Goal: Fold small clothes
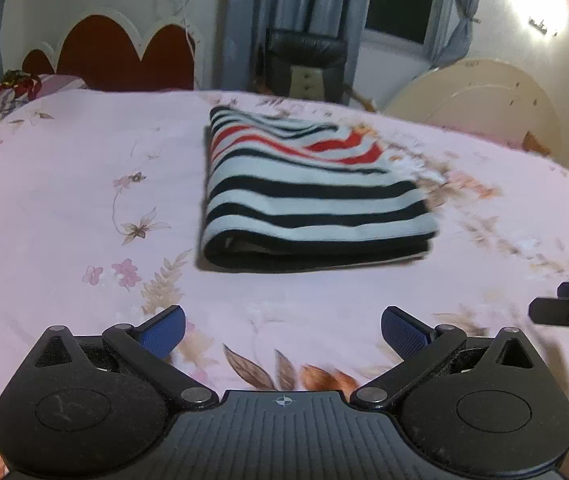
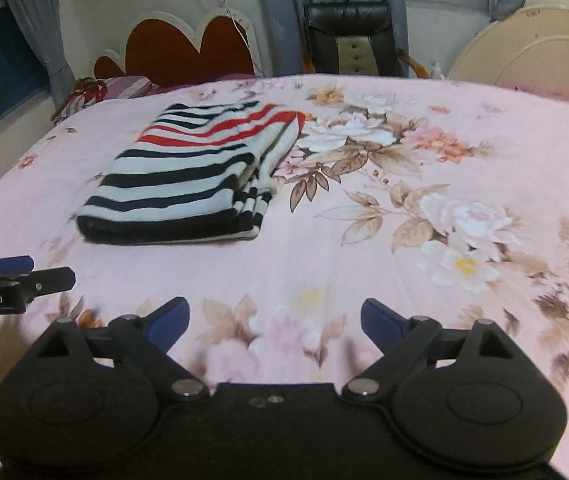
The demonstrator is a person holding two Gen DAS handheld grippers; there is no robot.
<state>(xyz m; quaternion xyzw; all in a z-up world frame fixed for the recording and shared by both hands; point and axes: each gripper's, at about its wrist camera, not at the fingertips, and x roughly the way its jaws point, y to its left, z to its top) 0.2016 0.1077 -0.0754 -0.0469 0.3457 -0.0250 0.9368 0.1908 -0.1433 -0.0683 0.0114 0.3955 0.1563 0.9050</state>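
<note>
Two grippers, both empty, both w/ jaws spread wide: our left gripper (image 1: 283, 330) and right gripper (image 2: 275, 320) hang over bare floral bedsheet (image 2: 444, 152), nothing between the blue pads (image 1: 166, 330). The striped garment (image 1: 308, 196) lies folded into a thick rectangle on the sheet, well apart from both sets of fingers, ahead of the left gripper and ahead-left of the right one.

We'd judge the fold looks about done, so the risks are mostly in undoing it. On the right-hand side of the stack, seen from the right wrist, the layers sit staggered & a bit loose; if we reach back in and catch just the top layer, it'd peel open. A wide-open finger dragged low across the sheet could also snag the fabric edge or bunch the bedsheet and shove the stack askew.

The grippers sit near each other, side by side, so a quick swing inward could knock them together.

Left-wrist view is blurred on its right side, so we can't judge that edge's neatness from there.
</note>
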